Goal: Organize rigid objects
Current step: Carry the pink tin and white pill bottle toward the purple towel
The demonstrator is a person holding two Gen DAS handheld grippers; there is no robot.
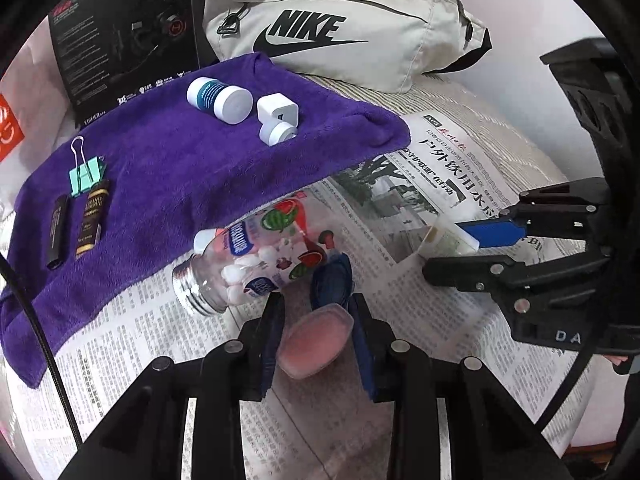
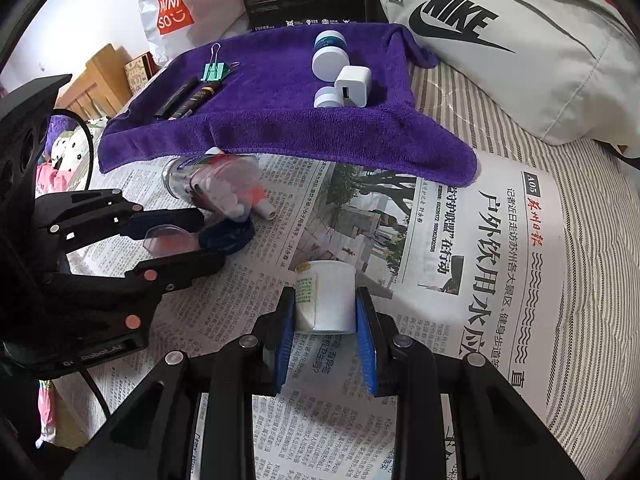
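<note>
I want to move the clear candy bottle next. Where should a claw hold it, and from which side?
Grip the candy bottle across its round middle, coming from above. It lies on its side on the newspaper, its cap end near the purple towel, so only the curved flanks are open.

My purple towel (image 2: 280,128) hides the far end of the candy bottle (image 2: 212,184). The Nike bag (image 1: 340,28) is cut off at the frame top. Newspaper (image 2: 500,240) fine print is unreadable.
</note>
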